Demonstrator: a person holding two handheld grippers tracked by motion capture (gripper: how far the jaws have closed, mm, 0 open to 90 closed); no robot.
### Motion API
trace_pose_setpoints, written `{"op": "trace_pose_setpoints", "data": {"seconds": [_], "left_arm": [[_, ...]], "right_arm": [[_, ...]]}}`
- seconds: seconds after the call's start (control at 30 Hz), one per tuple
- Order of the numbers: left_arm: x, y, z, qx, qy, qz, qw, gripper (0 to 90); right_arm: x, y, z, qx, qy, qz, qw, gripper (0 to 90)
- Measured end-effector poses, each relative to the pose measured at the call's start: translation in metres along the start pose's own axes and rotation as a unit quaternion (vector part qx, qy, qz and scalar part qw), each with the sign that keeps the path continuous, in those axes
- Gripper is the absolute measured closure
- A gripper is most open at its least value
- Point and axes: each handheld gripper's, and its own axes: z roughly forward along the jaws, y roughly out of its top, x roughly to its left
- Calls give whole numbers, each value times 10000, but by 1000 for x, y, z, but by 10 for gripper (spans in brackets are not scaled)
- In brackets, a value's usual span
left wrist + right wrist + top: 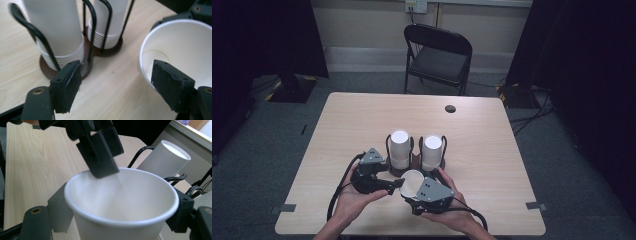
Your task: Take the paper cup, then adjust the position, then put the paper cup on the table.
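Left gripper is ours to move next: jaws spread wide and nothing pinched. In the left gripper view one pad hangs over bare table and the other pad sits just inside the mouth of the paper cup, apart from the wall as far as we can tell. We judge the step in hand is passing or separating that single cup between the two tools, so we keep the left jaws wide and come off the rim straight, no sideways drag, since thin paper will dent or tip if the inner pad catches the lip. We also keep clear of the wire cup holder just beside the outer pad; its two cup stacks stand upright right behind our hands and a bump could rock them. Moving right: the paper cup sits between the two tools in the high view, low over the near table edge, mouth tilted toward the left tool. Right gripper is pinching the cup across its body just below the rim, a black jaw on each side, cup roughly upright in its own view with the left tool's jaw dipping over the far rim. We hold that squeeze light and steady; any harder and the wall ovals. Right stack stays well clear if the right hand doesn't lift forward.
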Motion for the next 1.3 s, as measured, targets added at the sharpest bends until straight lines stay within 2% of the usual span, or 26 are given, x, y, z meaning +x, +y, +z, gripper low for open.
{"op": "trace_pose_setpoints", "data": {"seconds": [0.13,0.23,0.37,0.47,0.6,0.77,0.97,1.13,1.3], "left_arm": [[3,-4,-4,-183,-49,-164,9997,207],[5,-9,-11,-362,128,-107,9992,185],[11,-18,-17,-506,229,-126,9984,185],[15,-26,-18,-535,275,-161,9981,185],[16,-34,-21,-657,402,-126,9969,174],[14,-43,-25,-672,714,-37,9952,157],[20,-57,-24,-727,784,-80,9942,159],[19,-63,-24,-870,852,-65,9925,162],[14,-68,-25,-938,976,79,9908,163]], "right_arm": [[-4,-6,-1,67,31,194,9998,230],[-7,-10,-4,97,3,316,9995,230],[-11,-18,-11,135,-57,497,9987,230],[-16,-21,-17,125,-86,717,9973,230],[-22,-25,-24,142,-193,886,9958,230],[-33,-31,-35,108,-282,1193,9924,230],[-52,-42,-51,92,-486,1568,9864,231],[-72,-51,-63,-25,-685,2019,9770,232],[-91,-58,-71,-93,-939,2242,9700,231]]}}
